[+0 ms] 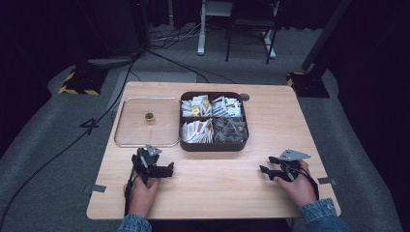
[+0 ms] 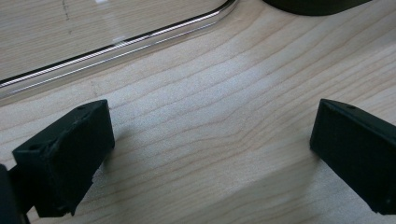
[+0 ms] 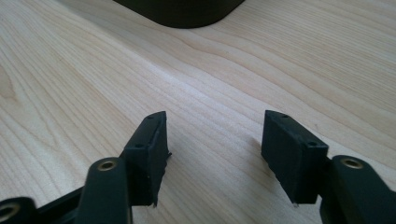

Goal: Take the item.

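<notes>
Nothing begun yet, by the look of it. On the light wooden tabletop, toward its far edge and right of centre, sits the dark brown square box with four compartments, all four filled with packets and sachets: white and yellow ones in the far two, pale paper ones in the near left, clear or silvery ones in the near right. Just beside the box's left wall lies the flat clear lid with a rounded metal-look rim and a small brass-coloured knob, flat on the wood and off the box. So: box open, contents untouched, lid not yet picked up; probably either lidding or sorting to come, with everything left to do.

Near the front edge, well apart from each other, rest both hands. Left gripper, near the front left part of the tabletop, just short of the lid's near rim, pointing right along the table; jaws spread wide, holding nothing, only bare wood between them in the left gripper view, with the lid's rim just ahead. Right gripper, near the front right corner, pointing left toward the centre; jaws apart and empty, hovering low over bare wood, a corner of the box ahead in the right gripper view.
</notes>
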The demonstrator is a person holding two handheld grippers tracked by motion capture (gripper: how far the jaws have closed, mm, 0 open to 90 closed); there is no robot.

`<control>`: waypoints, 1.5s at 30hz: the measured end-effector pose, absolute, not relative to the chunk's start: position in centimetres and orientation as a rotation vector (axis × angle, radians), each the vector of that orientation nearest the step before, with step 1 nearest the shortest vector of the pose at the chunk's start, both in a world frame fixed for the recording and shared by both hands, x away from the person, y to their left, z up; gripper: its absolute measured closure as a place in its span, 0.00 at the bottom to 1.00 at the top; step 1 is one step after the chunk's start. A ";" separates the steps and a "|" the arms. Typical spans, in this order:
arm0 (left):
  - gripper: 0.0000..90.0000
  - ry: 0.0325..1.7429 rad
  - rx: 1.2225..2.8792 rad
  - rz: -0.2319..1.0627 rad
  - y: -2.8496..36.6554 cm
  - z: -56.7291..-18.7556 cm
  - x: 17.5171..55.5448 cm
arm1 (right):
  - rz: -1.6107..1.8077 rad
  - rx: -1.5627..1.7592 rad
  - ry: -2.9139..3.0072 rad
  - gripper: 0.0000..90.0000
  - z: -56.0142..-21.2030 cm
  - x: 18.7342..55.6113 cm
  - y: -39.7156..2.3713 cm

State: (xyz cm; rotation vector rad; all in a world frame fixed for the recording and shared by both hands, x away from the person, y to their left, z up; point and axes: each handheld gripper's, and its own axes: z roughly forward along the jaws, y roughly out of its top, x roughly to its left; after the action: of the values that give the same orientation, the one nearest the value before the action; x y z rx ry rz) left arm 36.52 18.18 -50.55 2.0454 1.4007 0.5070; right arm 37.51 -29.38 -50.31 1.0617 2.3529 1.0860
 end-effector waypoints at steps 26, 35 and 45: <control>0.02 1.410 2.035 0.513 18.1 -50.5 36.6 | 1.194 1.229 2.355 0.66 -44.2 40.6 -28.9; 0.02 1.410 2.035 0.511 18.1 -50.5 36.6 | 1.225 1.175 2.334 0.65 -41.4 42.9 -28.0; 0.02 1.408 2.036 0.510 18.1 -50.5 36.6 | 1.232 1.117 2.320 0.65 -39.1 45.1 -26.3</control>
State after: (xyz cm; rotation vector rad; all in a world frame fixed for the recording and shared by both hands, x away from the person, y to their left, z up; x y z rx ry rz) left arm 36.65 18.12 -50.53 2.0360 1.4078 0.5102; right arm 45.12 -26.34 -39.09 1.1173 2.3204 1.2317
